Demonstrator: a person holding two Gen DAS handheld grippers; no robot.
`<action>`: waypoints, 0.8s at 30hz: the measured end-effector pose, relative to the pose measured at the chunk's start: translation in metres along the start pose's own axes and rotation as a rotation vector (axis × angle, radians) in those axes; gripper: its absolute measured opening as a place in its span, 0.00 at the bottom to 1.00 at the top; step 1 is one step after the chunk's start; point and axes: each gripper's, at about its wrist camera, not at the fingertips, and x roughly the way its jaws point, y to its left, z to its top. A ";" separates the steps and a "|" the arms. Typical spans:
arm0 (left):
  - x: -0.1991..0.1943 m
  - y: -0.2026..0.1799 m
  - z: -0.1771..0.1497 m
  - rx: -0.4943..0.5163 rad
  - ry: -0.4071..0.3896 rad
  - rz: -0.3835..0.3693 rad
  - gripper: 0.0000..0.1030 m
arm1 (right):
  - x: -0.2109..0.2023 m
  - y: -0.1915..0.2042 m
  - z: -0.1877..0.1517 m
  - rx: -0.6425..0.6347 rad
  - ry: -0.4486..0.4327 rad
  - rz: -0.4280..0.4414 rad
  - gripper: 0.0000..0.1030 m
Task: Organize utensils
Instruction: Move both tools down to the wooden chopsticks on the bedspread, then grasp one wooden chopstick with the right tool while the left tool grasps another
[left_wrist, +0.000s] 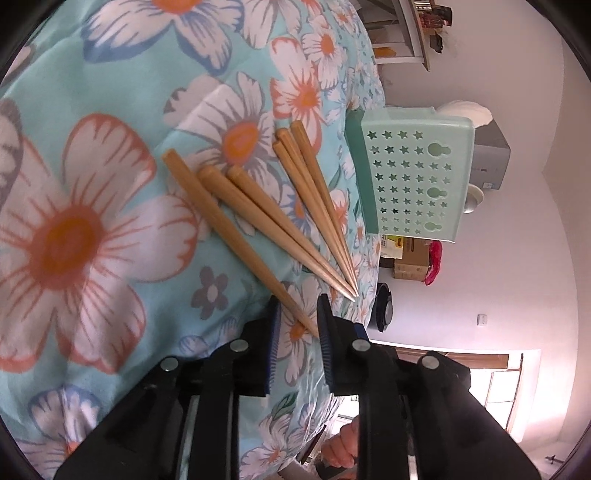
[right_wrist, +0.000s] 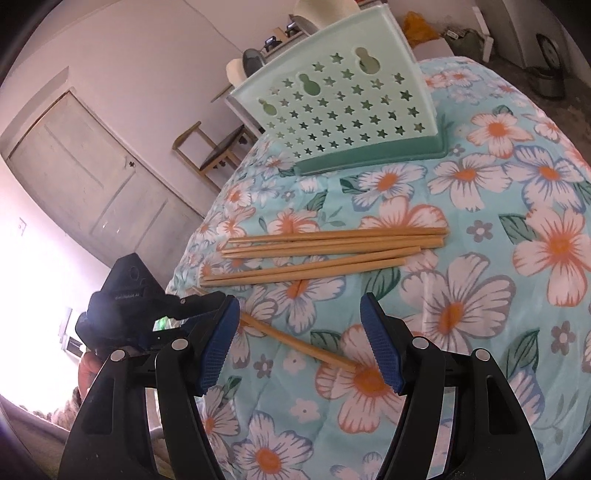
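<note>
A floral cloth (right_wrist: 480, 206) in pale blue covers the table. On it stands a mint holder (right_wrist: 343, 110) with star holes. Near the holder lies a bunch of chopsticks (right_wrist: 332, 251); one lone chopstick (right_wrist: 295, 341) lies farther from it. The left gripper (left_wrist: 297, 314) is part open, the lone stick's tip between its fingers, not clamped. The right gripper (right_wrist: 299, 332) is wide open and empty above that stick. Beyond the holder are white walls, a pale door (right_wrist: 92, 177) and a wooden chair (right_wrist: 210, 147).

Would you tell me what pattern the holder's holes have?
Small stars on the mint-green holder, clearest in the right wrist view.
</note>
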 end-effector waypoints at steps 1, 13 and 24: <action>0.000 0.000 0.000 -0.007 -0.002 0.004 0.18 | 0.000 0.003 -0.001 -0.010 0.002 -0.004 0.63; -0.008 0.002 -0.001 0.002 -0.055 0.060 0.12 | 0.001 0.026 0.002 -0.118 0.005 -0.051 0.58; -0.041 0.020 -0.007 0.004 -0.139 0.049 0.12 | 0.049 0.079 0.003 -0.454 0.088 -0.160 0.45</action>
